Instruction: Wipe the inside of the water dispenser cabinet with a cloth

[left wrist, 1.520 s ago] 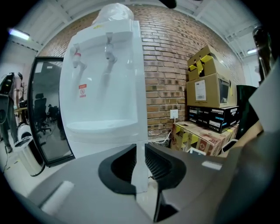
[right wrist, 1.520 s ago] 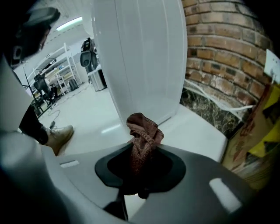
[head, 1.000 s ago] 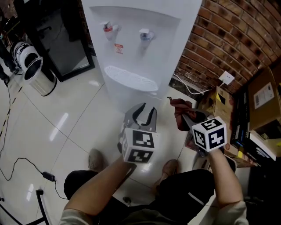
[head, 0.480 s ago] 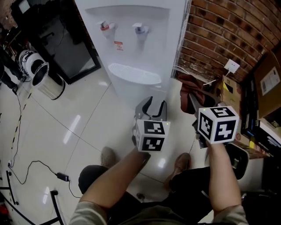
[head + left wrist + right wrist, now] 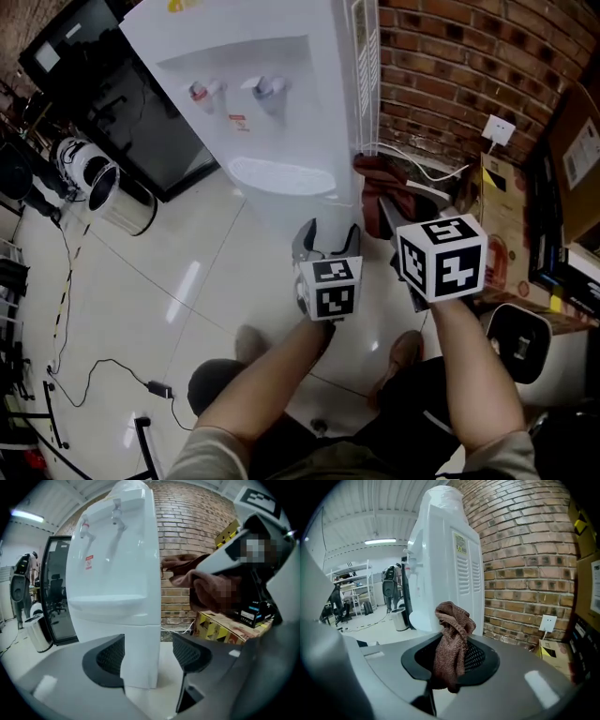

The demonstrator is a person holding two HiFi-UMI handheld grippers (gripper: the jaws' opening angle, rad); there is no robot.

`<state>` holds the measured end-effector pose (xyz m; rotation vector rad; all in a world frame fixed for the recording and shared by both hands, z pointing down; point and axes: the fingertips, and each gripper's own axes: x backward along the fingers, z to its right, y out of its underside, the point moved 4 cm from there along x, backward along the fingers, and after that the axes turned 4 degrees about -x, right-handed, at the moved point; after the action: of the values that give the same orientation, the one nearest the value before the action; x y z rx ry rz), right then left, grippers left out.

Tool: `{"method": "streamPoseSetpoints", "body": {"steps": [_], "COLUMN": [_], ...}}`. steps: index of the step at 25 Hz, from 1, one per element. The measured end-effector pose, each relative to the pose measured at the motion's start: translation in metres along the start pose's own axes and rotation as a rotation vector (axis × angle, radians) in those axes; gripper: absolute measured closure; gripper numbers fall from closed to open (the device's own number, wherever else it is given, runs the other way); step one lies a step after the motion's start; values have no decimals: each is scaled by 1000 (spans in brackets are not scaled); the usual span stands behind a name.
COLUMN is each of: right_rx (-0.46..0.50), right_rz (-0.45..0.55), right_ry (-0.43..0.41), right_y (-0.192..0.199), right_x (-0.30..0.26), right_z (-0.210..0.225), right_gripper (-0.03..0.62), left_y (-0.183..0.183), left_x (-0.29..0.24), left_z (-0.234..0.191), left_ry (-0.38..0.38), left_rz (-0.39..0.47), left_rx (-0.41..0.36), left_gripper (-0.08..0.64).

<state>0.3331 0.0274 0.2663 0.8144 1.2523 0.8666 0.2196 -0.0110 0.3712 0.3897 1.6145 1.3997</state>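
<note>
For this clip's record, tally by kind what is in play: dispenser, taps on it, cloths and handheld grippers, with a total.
white floor-standing water dispenser: 1
taps, the red-topped tap and the blue-topped tap: 2
brown knitted cloth: 1
grippers, the left gripper and the right gripper: 2
Total: 6

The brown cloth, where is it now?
In the head view the cloth sits right of the water dispenser, by the brick wall, pinched in the right gripper.
</note>
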Motion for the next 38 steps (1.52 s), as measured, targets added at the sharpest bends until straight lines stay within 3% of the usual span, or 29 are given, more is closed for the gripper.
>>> {"method": "streamPoseSetpoints", "body": {"steps": [9, 19, 24, 27, 38], "right_rx": [-9, 34, 25, 16, 21], "right_rz": [-2, -20, -22, -20, -3], "right_ry": [25, -26, -16, -7, 0], "right_y": [8, 9, 12, 13, 9], "right_x": [8, -6, -2, 0, 4], "right_z": [21, 7, 15, 21, 23], "right_gripper": [488, 486, 485, 485, 485], "left_y": [7, -5, -3, -2, 2], "left_x": [-31, -52, -56, -56, -54], "left_z": [3, 1, -1, -3, -6], "left_ry": [-47, -121, -223, -271, -249], "left_rz": [-7, 11, 6, 12, 16], "left_rx": [38, 74, 54, 45, 65], "left_gripper": [215, 177, 174, 213, 213]}}
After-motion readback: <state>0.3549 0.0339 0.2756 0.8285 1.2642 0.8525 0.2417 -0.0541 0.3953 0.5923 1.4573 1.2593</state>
